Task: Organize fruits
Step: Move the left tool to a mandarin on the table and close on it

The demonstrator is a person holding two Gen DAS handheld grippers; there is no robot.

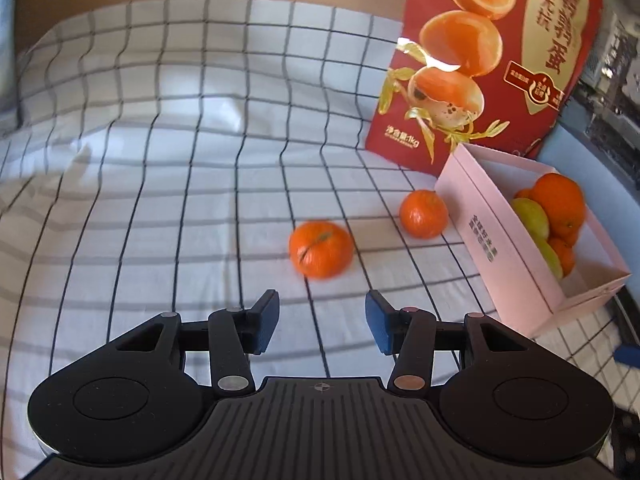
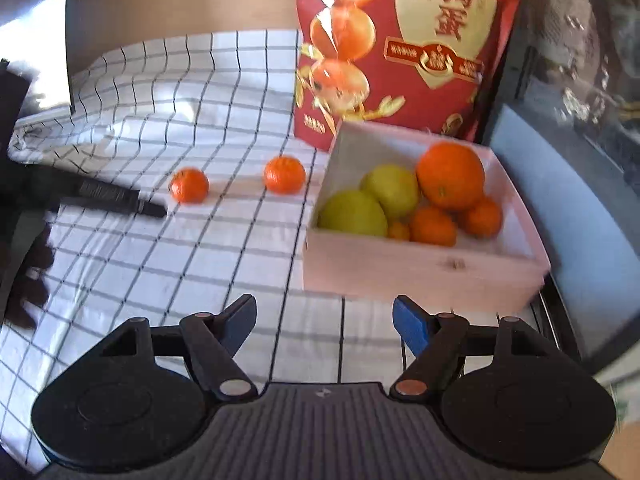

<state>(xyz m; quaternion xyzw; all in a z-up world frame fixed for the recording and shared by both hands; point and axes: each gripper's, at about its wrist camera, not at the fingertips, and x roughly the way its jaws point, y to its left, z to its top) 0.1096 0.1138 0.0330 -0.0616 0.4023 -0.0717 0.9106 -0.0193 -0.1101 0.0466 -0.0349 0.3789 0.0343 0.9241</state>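
Looking along the left gripper (image 1: 322,322), a red bag (image 1: 492,60) is seen standing at the back right of the checked cloth (image 1: 160,160), printed with halved eggs, large gold Chinese characters and a small line at its lower left ending in "1kg". A pink box (image 1: 500,248) is set in front of the bag, with two columns of small Chinese writing on its side wall, too small to be read. Oranges and green fruit are piled inside it. Two loose mandarins are left on the cloth: the nearer mandarin (image 1: 321,249) lies just ahead of the spread blue pads, its stalk end tipped toward the camera, and the farther mandarin (image 1: 423,213) lies just beside the box wall. Nothing is held between the jaws.

From the right wrist, the same bag (image 2: 404,48) is shown, its gold characters and a red-and-gold seal partly legible. The pink box (image 2: 420,272) is found directly ahead of the right gripper (image 2: 324,326), whose jaws are spread and empty. A large orange (image 2: 450,175), two green fruits (image 2: 352,213) and smaller mandarins are held in it. The two loose mandarins (image 2: 189,185) are seen to the left, with the other gripper's dark finger (image 2: 120,200) reaching in beside them.
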